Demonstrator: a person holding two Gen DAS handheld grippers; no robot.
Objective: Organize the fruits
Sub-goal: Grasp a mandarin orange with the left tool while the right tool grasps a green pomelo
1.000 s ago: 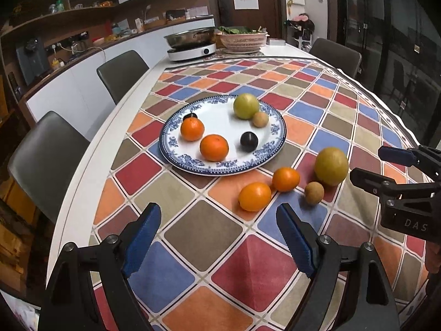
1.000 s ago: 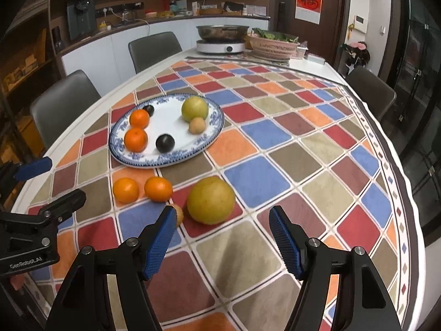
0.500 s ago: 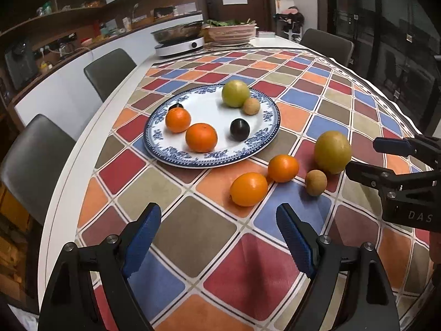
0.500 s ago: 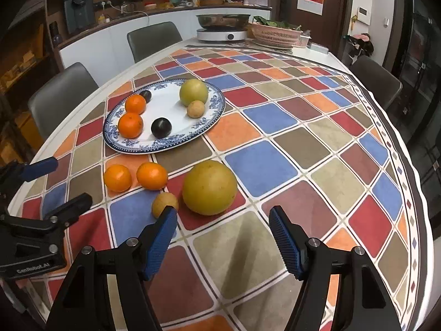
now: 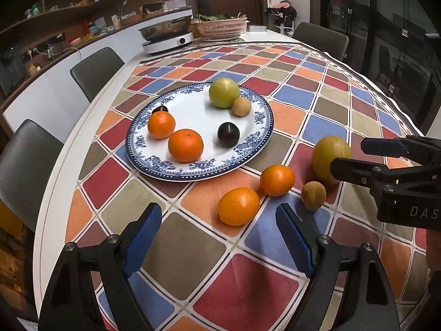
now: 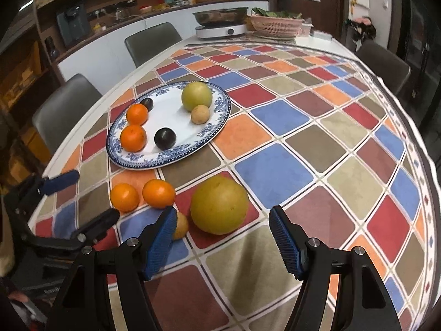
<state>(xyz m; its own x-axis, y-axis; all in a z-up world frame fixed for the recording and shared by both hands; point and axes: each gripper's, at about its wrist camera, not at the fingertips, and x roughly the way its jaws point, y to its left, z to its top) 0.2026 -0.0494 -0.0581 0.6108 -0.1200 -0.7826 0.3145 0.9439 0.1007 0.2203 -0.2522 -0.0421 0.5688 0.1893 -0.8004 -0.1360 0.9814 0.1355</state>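
A blue-patterned plate (image 5: 256,135) (image 6: 220,115) holds two oranges, two dark plums, a green fruit and a small brown fruit. On the cloth lie an orange (image 5: 238,206) (image 6: 124,197), a second orange (image 5: 277,176) (image 6: 158,194), a small brown fruit (image 5: 313,195) (image 6: 181,225) and a large yellow fruit (image 5: 330,157) (image 6: 219,205). My left gripper (image 5: 217,240) is open, just short of the near orange. My right gripper (image 6: 223,244) is open, its jaws just short of the large yellow fruit.
A checkered cloth (image 6: 303,138) covers the white table. A hot pot cooker (image 5: 168,34) and a pink basket (image 5: 222,27) stand at the far end. Grey chairs (image 5: 93,69) line the left side. The table edge is close on the left.
Both grippers have moved forward and lower toward the loose fruits. The right gripper now sits close to the large yellow fruit. Nothing has been gripped.
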